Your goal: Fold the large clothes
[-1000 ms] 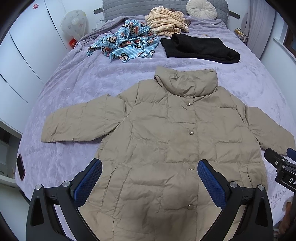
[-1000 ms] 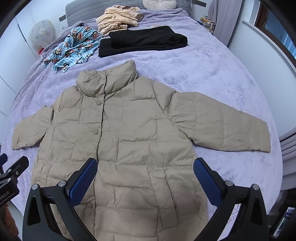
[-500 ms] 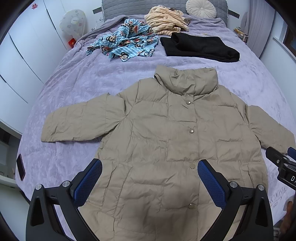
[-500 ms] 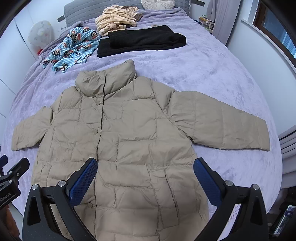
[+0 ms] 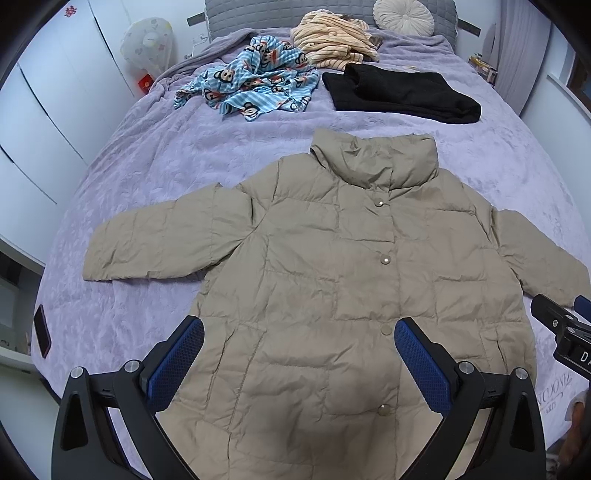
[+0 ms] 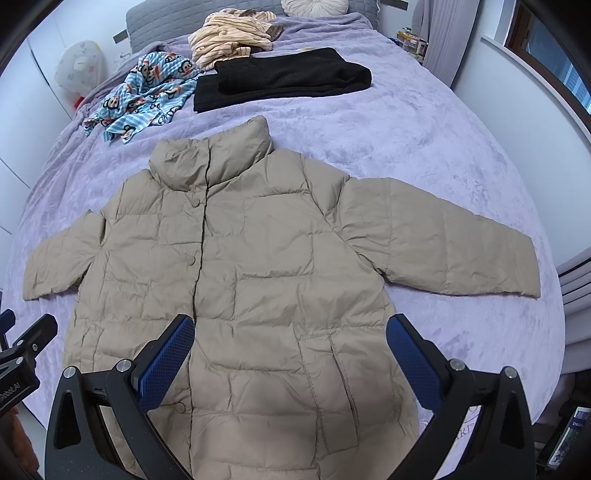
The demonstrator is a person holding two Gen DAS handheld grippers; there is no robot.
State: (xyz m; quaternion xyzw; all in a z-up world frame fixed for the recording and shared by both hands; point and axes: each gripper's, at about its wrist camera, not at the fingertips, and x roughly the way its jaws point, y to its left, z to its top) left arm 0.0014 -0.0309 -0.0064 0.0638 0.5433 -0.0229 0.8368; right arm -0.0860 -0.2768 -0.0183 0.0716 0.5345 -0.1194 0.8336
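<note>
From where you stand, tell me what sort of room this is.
Most likely a bedroom. The beige jacket lies spread on a bed under a purple blanket, with a grey padded headboard and a round cushion at its far end, and white wardrobe doors alongside.

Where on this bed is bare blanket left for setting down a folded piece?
Bare purple blanket lies between the beige puffer jacket's collar and the black folded garment, and right of both. The head end is crowded: blue monkey-print cloth, striped cream garment. Both grippers hang open over the hem.
</note>
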